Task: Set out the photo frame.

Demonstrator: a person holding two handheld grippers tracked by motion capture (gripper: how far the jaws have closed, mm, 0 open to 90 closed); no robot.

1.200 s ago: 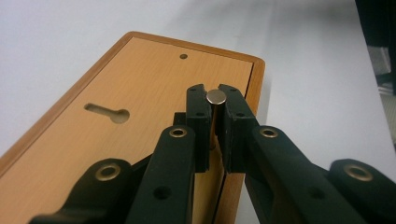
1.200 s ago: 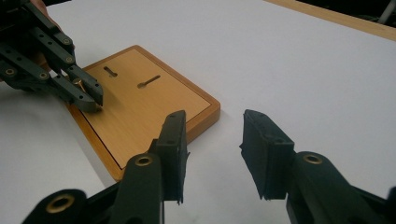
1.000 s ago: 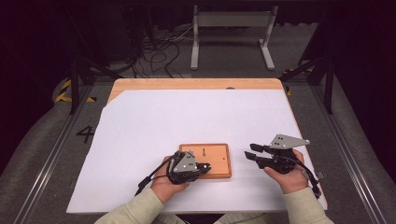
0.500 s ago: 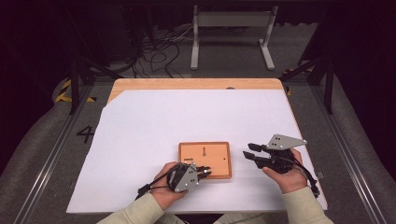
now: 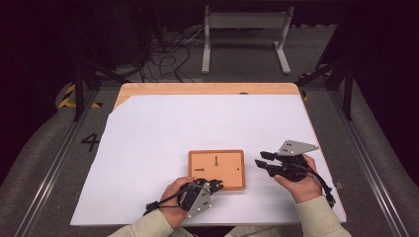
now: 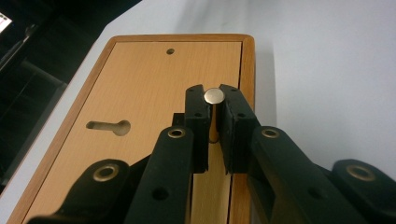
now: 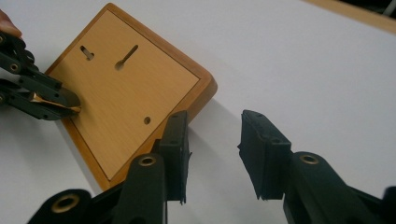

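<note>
While it lies flat on the white sheet [image 5: 163, 133] at the lower middle of the high view, the wooden board [image 5: 216, 169] carries two keyhole-shaped slots and a small round hole cut into its face; nothing sits in any of them. In the left gripper view a small metal pin [image 6: 214, 96] with a shiny round head is clamped between the nearly closed jaws of the left gripper [image 6: 214, 122], just above the board's near edge. In the high view that gripper [image 5: 213, 185] sits at the board's lower left corner, whereas a second ago it lay over the board's left half; it has drawn back toward the person. The right gripper [image 5: 263, 162] hovers just beside the board's right edge with its jaws spread wide and nothing between them, about where it was a second ago. The board has kept its place. Above and to the left of the board the sheet is bare up to the table's wooden far edge [image 5: 207, 89], leaving wide room; the sheet's near edge lies close below both hands.
</note>
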